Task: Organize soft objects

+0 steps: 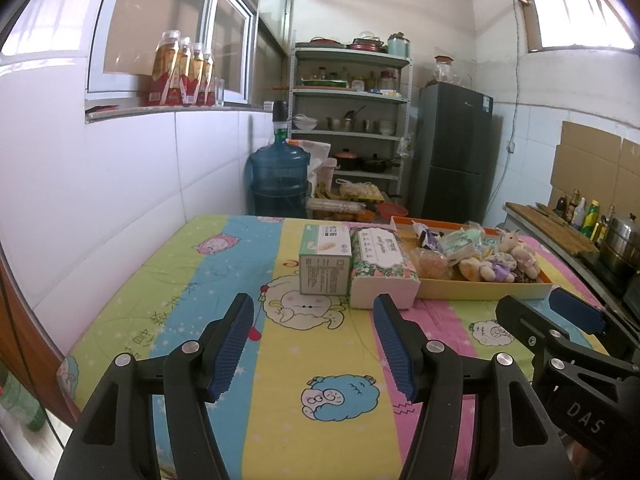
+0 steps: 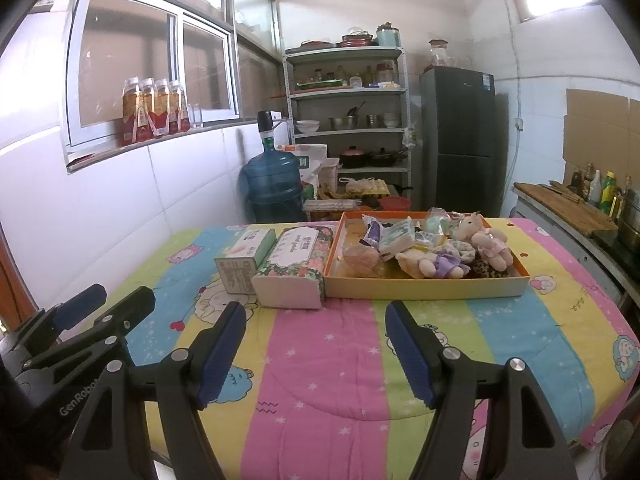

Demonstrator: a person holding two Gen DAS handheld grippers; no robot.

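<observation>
Plush toys (image 2: 460,256) and soft packets sit heaped in the orange tray (image 2: 424,286), and we take that tray as our landmark. Starting from the jaws: we hold the left gripper (image 1: 316,344) with its blue-padded fingers spread wide and nothing between them, low over the striped cartoon quilt (image 1: 280,380), on the near side of the tray and to its left. Our right gripper (image 2: 316,350) is likewise wide open and empty, hovering over the quilt just short of the tray's near wall. Each gripper shows at the edge of the other's view.

The tray lies flat with its long axis running left to right across the quilt. Inside it, a purple-dressed plush (image 2: 436,264) lies on its side along that same axis near the front wall, and a pink-dressed plush (image 2: 486,242) leans at the right end. A floral tissue pack (image 2: 296,264) touches the tray's left wall, its long axis pointing away from us. A green-and-white box (image 2: 244,260) stands against that pack's left side, pointing the same way.
</observation>
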